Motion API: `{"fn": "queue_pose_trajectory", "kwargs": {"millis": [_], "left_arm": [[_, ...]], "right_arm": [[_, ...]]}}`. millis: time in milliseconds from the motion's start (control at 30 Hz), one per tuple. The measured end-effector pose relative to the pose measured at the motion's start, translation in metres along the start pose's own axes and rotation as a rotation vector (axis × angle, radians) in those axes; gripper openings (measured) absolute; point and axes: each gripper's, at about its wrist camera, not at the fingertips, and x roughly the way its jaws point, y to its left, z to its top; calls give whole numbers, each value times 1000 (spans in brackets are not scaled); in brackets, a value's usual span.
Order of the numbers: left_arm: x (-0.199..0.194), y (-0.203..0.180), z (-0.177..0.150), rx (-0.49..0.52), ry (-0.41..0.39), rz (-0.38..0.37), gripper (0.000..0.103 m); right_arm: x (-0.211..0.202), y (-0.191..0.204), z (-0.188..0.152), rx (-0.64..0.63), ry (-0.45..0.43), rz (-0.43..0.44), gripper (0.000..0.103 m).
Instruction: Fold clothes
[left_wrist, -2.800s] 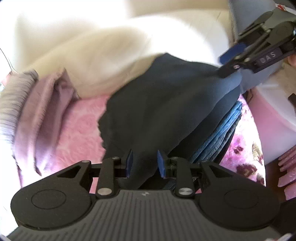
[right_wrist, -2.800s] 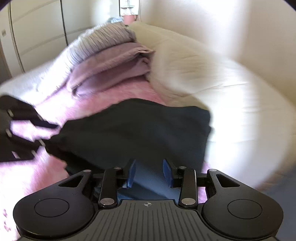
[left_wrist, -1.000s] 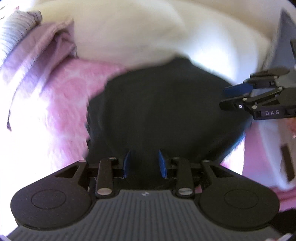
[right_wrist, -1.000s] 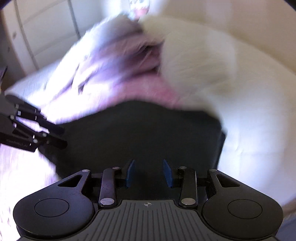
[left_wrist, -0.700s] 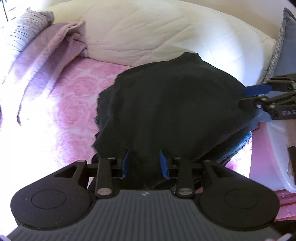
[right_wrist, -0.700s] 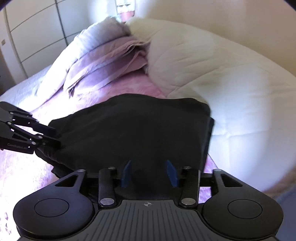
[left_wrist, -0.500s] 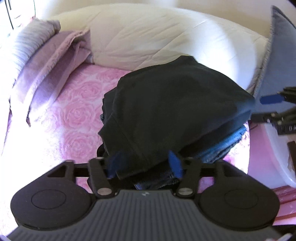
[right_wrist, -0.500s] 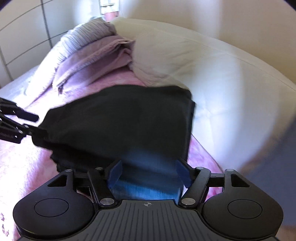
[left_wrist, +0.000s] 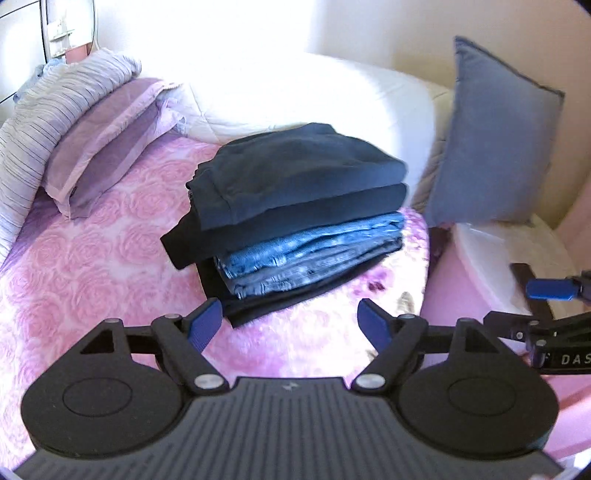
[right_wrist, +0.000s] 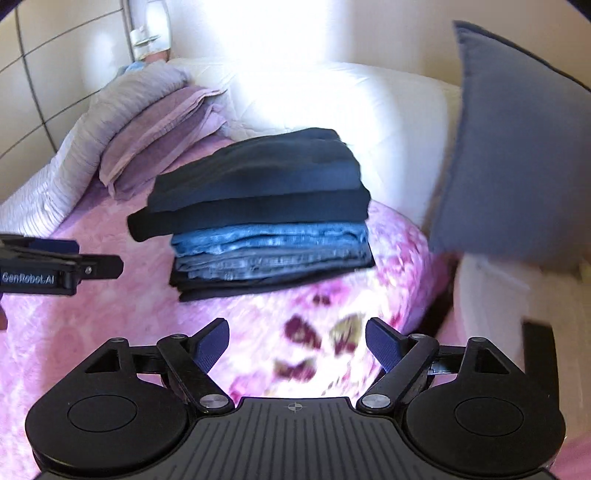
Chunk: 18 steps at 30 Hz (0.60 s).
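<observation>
Both the left gripper (left_wrist: 290, 321) and right gripper (right_wrist: 297, 341) hover with jaws wide and empty before the folded clothes stack (left_wrist: 295, 218) on the bed (left_wrist: 92, 266), best left undisturbed.

A dark navy folded top (left_wrist: 295, 173) crowns the pile, with black cloth just under it, faded blue denim (left_wrist: 310, 254) lower down and black again at the base, all on a pink bedspread (left_wrist: 92, 266) patterned with roses. Left of the pile lie a plain lilac pillow (left_wrist: 99, 147) and a pale grey-lilac blanket (left_wrist: 48, 107) with fine dark stripes; behind it is cream quilting (right_wrist: 332, 99). To its right stands a slate-blue cushion (left_wrist: 495, 140).
</observation>
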Motion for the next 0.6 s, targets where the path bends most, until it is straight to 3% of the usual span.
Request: {"fn": "queue_pose_trajectory", "kwargs": {"millis": [167, 600], "left_arm": [[-34, -7, -16, -23, -27, -23, 84], [-70, -25, -34, -48, -14, 42, 88]], "right_arm": [[-36, 10, -13, 47, 4, -5, 86], [-70, 17, -12, 23, -13, -37, 87]]}}
